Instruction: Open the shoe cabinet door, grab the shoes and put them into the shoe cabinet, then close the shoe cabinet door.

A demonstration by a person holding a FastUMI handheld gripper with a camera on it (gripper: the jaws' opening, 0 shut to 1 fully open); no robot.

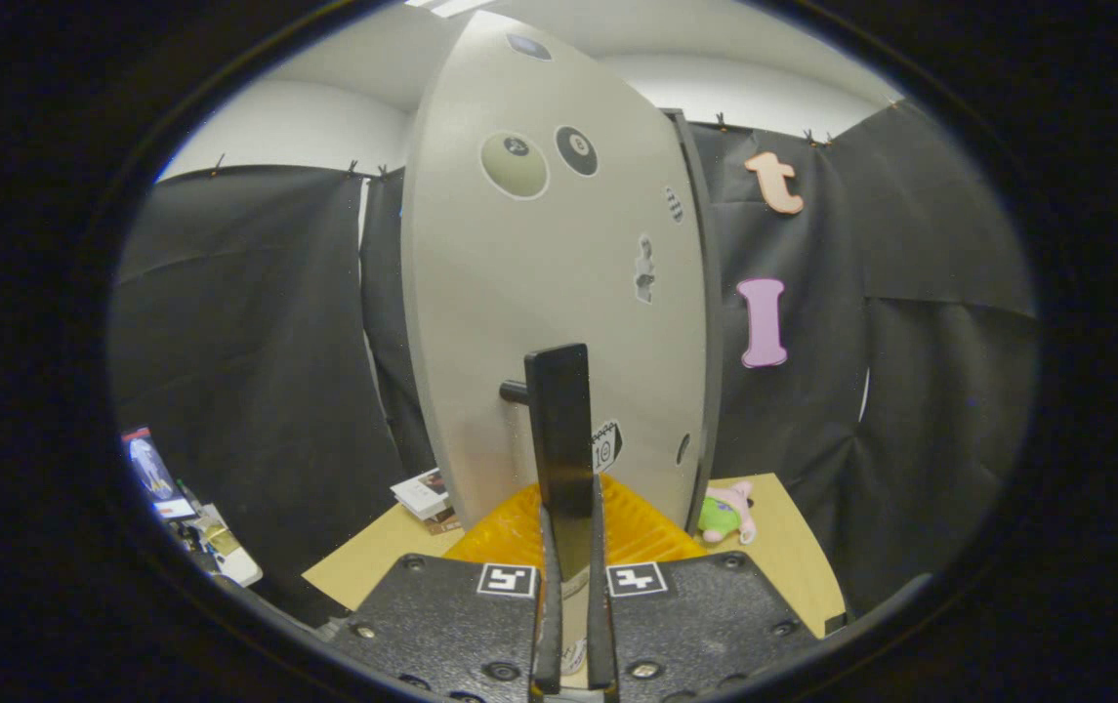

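The shoe cabinet's pale grey door, dotted with round stickers, stands right in front of me and fills the space ahead. Its long black bar handle sticks out on a short post and runs upright down between my two fingers. My gripper is shut on that handle, both black fingers pressing its lower end from either side. The door's dark edge shows along its right side. No shoes can be made out.
An orange ribbed thing lies just beyond the fingers at the door's foot. A green and pink plush toy sits on the tan tabletop to the right. Booklets lie left of the door.
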